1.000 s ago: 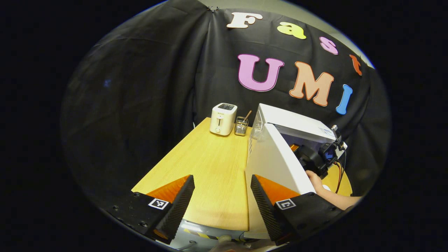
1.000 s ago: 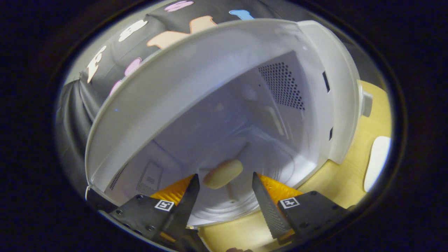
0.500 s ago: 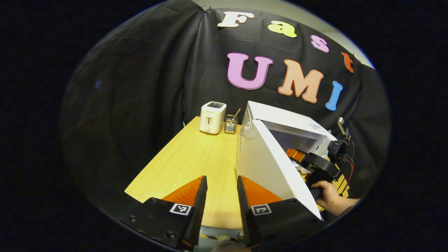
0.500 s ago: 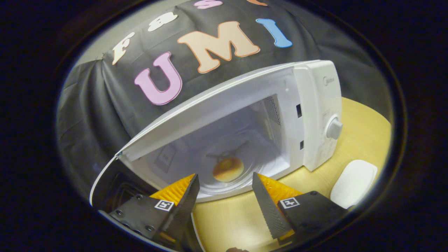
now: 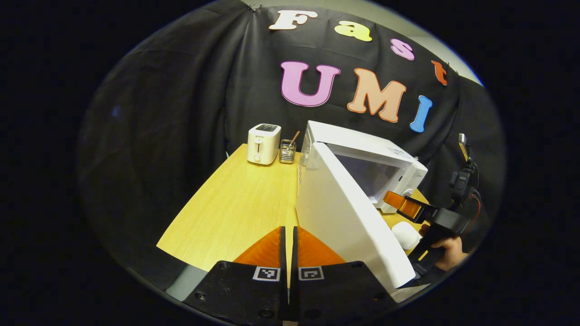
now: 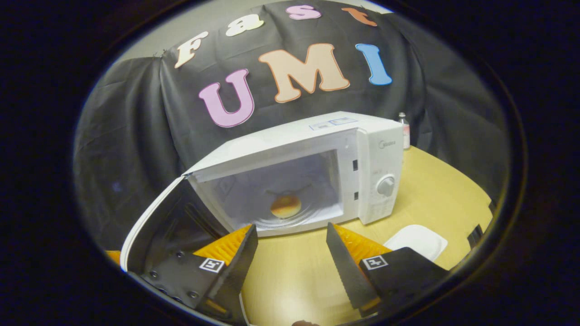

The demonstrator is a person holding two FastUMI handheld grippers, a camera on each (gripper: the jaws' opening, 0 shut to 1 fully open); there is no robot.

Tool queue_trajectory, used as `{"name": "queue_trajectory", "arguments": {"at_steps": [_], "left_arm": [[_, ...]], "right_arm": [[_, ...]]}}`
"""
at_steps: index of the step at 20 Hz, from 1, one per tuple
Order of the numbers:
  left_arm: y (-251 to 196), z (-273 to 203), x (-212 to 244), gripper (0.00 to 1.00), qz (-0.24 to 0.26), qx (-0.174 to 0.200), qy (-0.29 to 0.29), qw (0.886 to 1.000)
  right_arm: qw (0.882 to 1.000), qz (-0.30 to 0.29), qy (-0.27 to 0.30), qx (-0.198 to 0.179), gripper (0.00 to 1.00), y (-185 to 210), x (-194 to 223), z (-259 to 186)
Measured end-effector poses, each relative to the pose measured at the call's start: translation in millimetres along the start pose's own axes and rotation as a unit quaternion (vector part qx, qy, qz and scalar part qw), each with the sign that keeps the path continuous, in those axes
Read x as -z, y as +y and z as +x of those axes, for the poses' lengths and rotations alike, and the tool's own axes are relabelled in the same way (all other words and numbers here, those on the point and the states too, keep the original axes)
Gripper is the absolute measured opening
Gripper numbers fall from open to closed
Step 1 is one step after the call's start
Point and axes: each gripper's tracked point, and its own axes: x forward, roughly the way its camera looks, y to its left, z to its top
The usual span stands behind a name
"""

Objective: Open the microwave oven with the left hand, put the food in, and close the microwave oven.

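The bun (image 6: 286, 206) sits on the turntable inside the white microwave oven (image 6: 317, 149), roughly in the middle of the cavity, so the food step looks done and closing is what remains. The door (image 5: 344, 217) stands swung wide on its hinge at the oven's left side, its free edge reaching toward the near edge of the desk (image 5: 240, 203). The left gripper (image 5: 288, 253) hangs just beside the door's outer white face, which lies to that gripper's right, and its orange fingers are pressed together on nothing. The right gripper (image 6: 292, 253) is out in front of the opening with its fingers apart and empty, the bun straight ahead of it. Judging by this, the left one is the nearer to the door and a push toward the cavity would shut it. A white dish (image 6: 419, 242) lies by the oven's front; a toaster (image 5: 263, 143) and a small utensil holder (image 5: 287, 151) stand at the far end. The door's handle and latch are not visible.
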Motion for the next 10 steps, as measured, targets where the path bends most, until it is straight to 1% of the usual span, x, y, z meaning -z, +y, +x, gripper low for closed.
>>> {"name": "queue_trajectory", "arguments": {"at_steps": [1, 4, 5, 6, 7, 9, 10], "left_arm": [[-2, -1, 0, 0.02, 0.009, 0.004, -0.001, 1.0], [-12, -3, 2, 0.01, 0.03, 0.018, 0.001, 0.999], [-16, -4, 4, 0.02, 0.035, 0.023, 0.002, 0.999], [-20, -4, 5, 0.02, 0.04, 0.029, 0.003, 0.999], [-24, -4, 6, 0.0, 0.043, 0.036, 0.004, 0.998], [-34, -3, 8, 0.01, 0.049, 0.05, 0.007, 0.998], [-38, -3, 9, 0.01, 0.052, 0.056, 0.008, 0.997]], "right_arm": [[1.0, -0.002, 0.001, 0.004, 0.89, -5, 0, -9], [1.0, -0.002, 0.005, 0.023, 0.89, -26, -2, -35], [1.0, -0.001, 0.002, 0.03, 0.89, -34, -4, -44], [0.999, 0.0, -0.001, 0.037, 0.89, -40, -8, -53], [0.999, 0.001, -0.007, 0.044, 0.89, -46, -12, -62], [0.998, 0.003, -0.019, 0.057, 0.89, -59, -23, -76], [0.998, 0.004, -0.027, 0.062, 0.94, -63, -32, -84]]}}
